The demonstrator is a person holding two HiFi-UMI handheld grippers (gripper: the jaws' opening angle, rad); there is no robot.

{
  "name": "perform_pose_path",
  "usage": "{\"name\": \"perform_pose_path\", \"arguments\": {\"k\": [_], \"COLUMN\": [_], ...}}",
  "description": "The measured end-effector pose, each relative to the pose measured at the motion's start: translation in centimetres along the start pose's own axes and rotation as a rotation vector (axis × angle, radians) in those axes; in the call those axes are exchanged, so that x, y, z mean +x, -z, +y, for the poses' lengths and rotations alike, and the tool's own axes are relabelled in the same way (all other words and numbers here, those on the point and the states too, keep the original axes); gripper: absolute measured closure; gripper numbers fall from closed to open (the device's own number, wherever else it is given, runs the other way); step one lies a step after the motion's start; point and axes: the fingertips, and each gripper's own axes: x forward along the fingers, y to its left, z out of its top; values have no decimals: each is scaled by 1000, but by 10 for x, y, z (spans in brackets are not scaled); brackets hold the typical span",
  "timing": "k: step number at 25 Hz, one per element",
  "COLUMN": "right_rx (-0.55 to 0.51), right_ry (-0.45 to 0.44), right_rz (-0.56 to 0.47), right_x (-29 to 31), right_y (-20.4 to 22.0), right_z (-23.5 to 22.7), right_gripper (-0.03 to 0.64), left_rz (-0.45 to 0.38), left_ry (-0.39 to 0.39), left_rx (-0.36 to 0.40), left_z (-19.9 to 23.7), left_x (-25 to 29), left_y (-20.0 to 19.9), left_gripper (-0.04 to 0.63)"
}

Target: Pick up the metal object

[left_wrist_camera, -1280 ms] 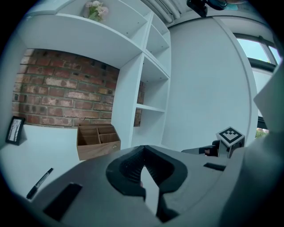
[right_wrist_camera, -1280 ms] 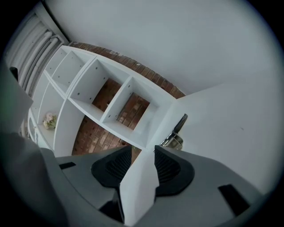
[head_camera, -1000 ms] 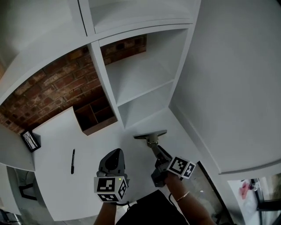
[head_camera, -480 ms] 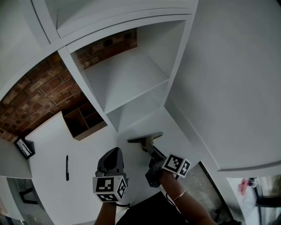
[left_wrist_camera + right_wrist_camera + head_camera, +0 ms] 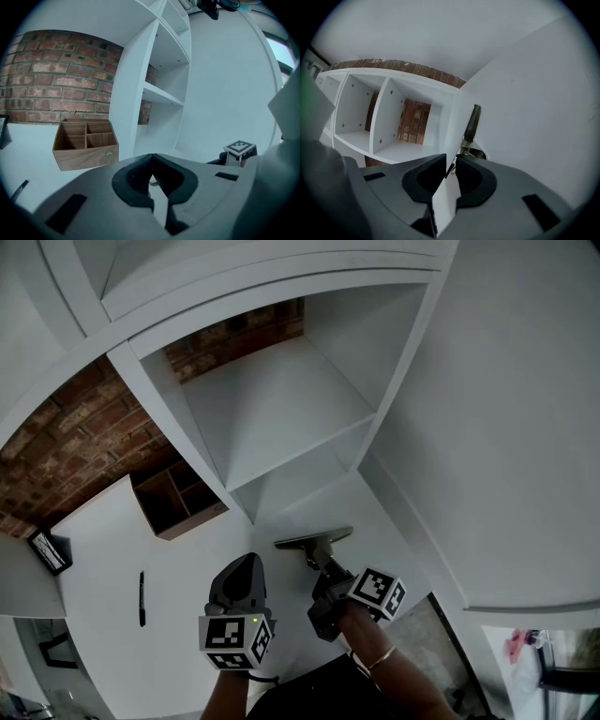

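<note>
The metal object [image 5: 314,540] is a T-shaped tool with a flat bar across a short handle, lying on the white desk [image 5: 103,549] by the shelf unit. My right gripper [image 5: 323,579] reaches it from the near side. Its jaws are closing, and the thin handle sits between them. In the right gripper view the bar [image 5: 472,123] stands just past the right gripper [image 5: 450,165], whose tips pinch the handle. My left gripper [image 5: 242,579] hovers over the desk to the left, shut and empty. The left gripper [image 5: 151,158] shows its tips together in its own view.
A wooden desk organizer [image 5: 176,500] stands against the brick wall [image 5: 66,442] at the left. A black pen [image 5: 142,598] lies on the desk, and a small dark frame [image 5: 47,551] sits at the far left. White shelves [image 5: 281,409] rise behind; a white wall [image 5: 506,427] closes the right.
The right gripper's jaws have narrowed round the tool's handle. The head view has swung up, so shelves and organizer sit differently in frame. The left gripper has held its place.
</note>
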Motion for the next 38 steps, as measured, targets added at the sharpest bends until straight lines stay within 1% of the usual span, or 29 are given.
{"name": "perform_pose_path", "arguments": {"k": [4, 8, 12, 17, 21, 24, 27, 31, 38], "right_rx": [55, 58, 13, -27, -92, -166, -273, -409, -727], "right_ry": [-22, -31, -63, -102, -155, -191, -237, -272, -296], "right_rz": [-17, -12, 3, 10, 0, -3, -6, -17, -51], "right_x": [2, 4, 1, -10, -22, -32, -43, -60, -91], "right_y": [-2, -1, 2, 3, 2, 3, 4, 10, 25], "right_z": [-2, 0, 8, 16, 32, 49, 71, 95, 134], "right_gripper": [566, 580, 610, 611, 611, 611, 611, 611, 611], "left_rz": [9, 15, 12, 2, -10, -20, -37, -68, -131], "left_ry": [-8, -12, -10, -8, -13, -19, -26, -35, -44], "left_rx": [-7, -13, -16, -9, -2, 1, 3, 7, 19], "left_z": [3, 6, 4, -1, -3, -4, -6, -8, -11], "left_x": [1, -1, -3, -10, -19, -27, -37, -52, -78], "left_y": [2, 3, 2, 0, -1, -2, -4, -9, -19], "left_gripper": [586, 586, 586, 586, 586, 586, 586, 586, 586]}}
